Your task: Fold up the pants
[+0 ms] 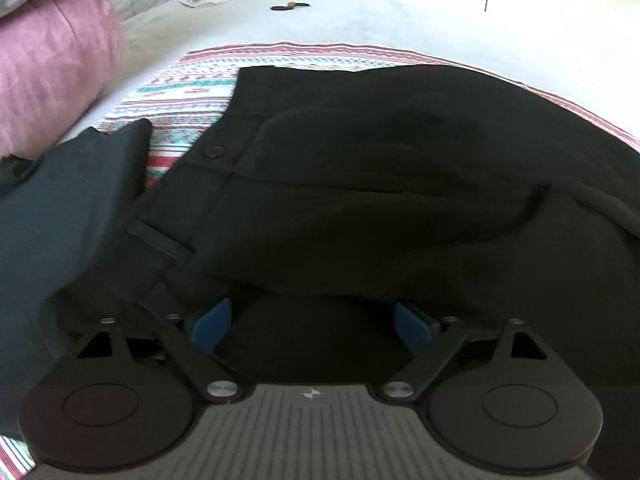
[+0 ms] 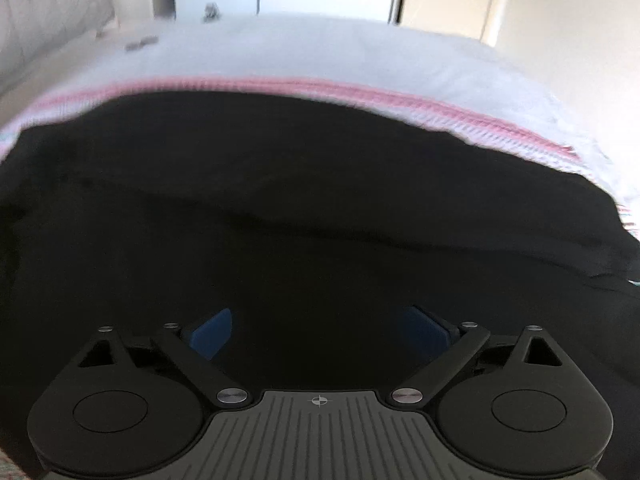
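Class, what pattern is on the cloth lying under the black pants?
The cloth has red, pink and teal patterned stripes on white, clearest in the left wrist view.

The pants (image 1: 360,168) are showing as matt black woven cloth, lying on a patterned woven blanket (image 1: 188,84). A pink pillow (image 1: 52,64) is looking like soft, crinkled fabric. The fingers (image 1: 212,324) are wearing smooth blue plastic pads, with shiny metal rivets (image 1: 222,389).

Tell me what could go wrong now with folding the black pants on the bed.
1. Both the left gripper and the right gripper are open, so the black pants may slump and lose the fold.
2. A dark garment touches the waistband; a grasp there might catch it too.
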Motion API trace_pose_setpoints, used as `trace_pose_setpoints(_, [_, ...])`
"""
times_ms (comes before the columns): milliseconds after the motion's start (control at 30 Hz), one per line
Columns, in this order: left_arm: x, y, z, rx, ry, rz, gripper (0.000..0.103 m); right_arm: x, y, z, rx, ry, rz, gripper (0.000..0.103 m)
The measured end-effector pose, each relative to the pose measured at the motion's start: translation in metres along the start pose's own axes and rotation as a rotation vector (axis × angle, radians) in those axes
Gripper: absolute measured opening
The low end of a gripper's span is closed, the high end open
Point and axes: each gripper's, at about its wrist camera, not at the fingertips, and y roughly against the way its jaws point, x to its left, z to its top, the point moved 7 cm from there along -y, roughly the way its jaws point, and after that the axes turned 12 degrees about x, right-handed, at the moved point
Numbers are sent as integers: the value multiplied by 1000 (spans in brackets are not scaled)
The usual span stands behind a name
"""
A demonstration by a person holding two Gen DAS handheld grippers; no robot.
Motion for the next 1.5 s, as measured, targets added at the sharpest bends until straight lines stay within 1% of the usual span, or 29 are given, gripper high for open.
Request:
trace_pose_setpoints(67, [9,-1,2,-2,20,26,86,2,-9,3,18,7,-12,96])
trace_pose_setpoints(133, [15,-2,5,-3,26,44,85,6,-9,12,3,9,0,96])
trace_pose_setpoints(200, [13,-1,8,-1,30,42,84,17,-5,22,-29,10,36,97])
trace_pose_setpoints(267, [9,2,13,-13,13,38,84,35,0,33,-46,0,91,97])
trace_pose_setpoints(333, [8,1,18,-18,-1,47,84,61,1,46,-50,-1,170,97])
trace_pose_setpoints(400, [5,0,18,-17,3,47,84,97,2,59,-57,35,256,97])
trace_pose_setpoints(500, [5,-4,17,-1,7,35,84,153,3,84,-73,105,337,94])
trace_pose_setpoints(600, [9,-3,16,8,32,31,84,200,-7,108,-86,154,380,79])
trace_pose_setpoints(633, [12,-5,17,14,47,28,84,215,-14,113,-71,176,392,71])
trace_pose_setpoints(667, [16,-10,20,20,60,24,84,229,-23,116,-43,195,402,60])
trace_pose_setpoints(700, [18,-13,21,24,71,22,85,235,-33,118,-14,211,398,56])
trace_pose_setpoints(733, [18,-14,21,27,77,21,85,244,-42,118,-5,233,365,52])
trace_pose_setpoints(800, [19,-17,22,29,82,24,86,258,-52,125,-43,281,315,47])
trace_pose_setpoints(867, [18,-15,22,29,86,25,87,262,-50,128,-69,297,299,26])
trace_pose_setpoints(933, [20,-17,22,30,93,22,90,269,-52,140,-75,270,328,15])
trace_pose_setpoints(1000, [23,-18,21,32,94,13,91,276,-57,146,-71,268,311,15])
trace_pose_setpoints(1133, [28,-15,22,34,110,-10,91,292,-62,149,-102,307,267,15])
trace_pose_setpoints(1167, [29,-13,22,30,117,-12,91,291,-62,150,-94,310,274,16])
trace_pose_setpoints(1200, [31,-10,24,21,128,-18,91,288,-58,153,-83,301,297,20])
trace_pose_setpoints(1233, [32,-7,25,12,137,-23,91,278,-52,158,-85,267,333,28])
trace_pose_setpoints(1267, [34,-3,27,-1,146,-26,91,265,-45,166,-108,218,362,43])
trace_pose_setpoints(1300, [36,2,29,-22,154,-24,91,250,-40,175,-133,168,382,53])
trace_pose_setpoints(1333, [38,6,30,-40,158,-21,91,232,-36,184,-151,121,394,76])
trace_pose_setpoints(1367, [38,9,31,-51,158,-20,91,213,-35,193,-160,86,391,83])
trace_pose_setpoints(1433, [38,11,32,-51,160,-33,90,175,-41,208,-158,44,327,83])
trace_pose_setpoints(1500, [37,9,32,-34,173,-60,90,136,-56,220,-124,0,250,83])
